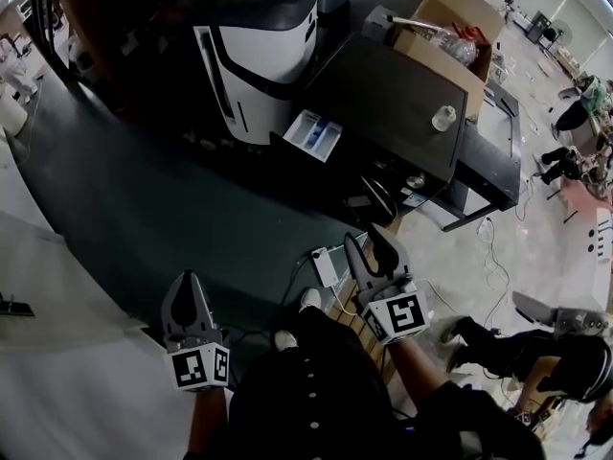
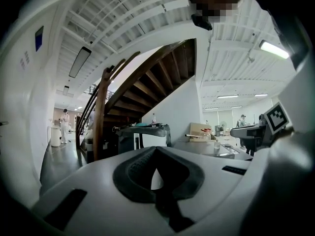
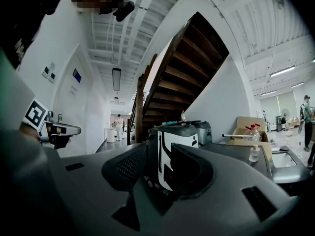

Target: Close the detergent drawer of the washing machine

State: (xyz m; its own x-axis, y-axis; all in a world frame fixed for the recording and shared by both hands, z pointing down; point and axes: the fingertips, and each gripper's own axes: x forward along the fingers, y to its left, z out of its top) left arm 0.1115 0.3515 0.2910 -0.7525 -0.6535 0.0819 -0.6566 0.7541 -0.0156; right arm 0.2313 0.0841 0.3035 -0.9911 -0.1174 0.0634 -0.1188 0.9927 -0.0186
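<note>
Beside the staircase (image 2: 147, 85) — dark floor (image 1: 134, 218)

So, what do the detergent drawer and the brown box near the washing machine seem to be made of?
The detergent drawer is probably moulded plastic: smooth white walls with a blue insert inside, slightly shiny. The brown box looks like cardboard: a matt tan surface with open, folded flaps. Neither is seen close up, so this is judged by colour and shape only.

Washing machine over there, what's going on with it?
A person holds a gripper in each hand, standing back from the washing machine. Its detergent drawer sticks out open, and nothing touches it. The right gripper is open and empty; the left gripper is shut and empty.
</note>
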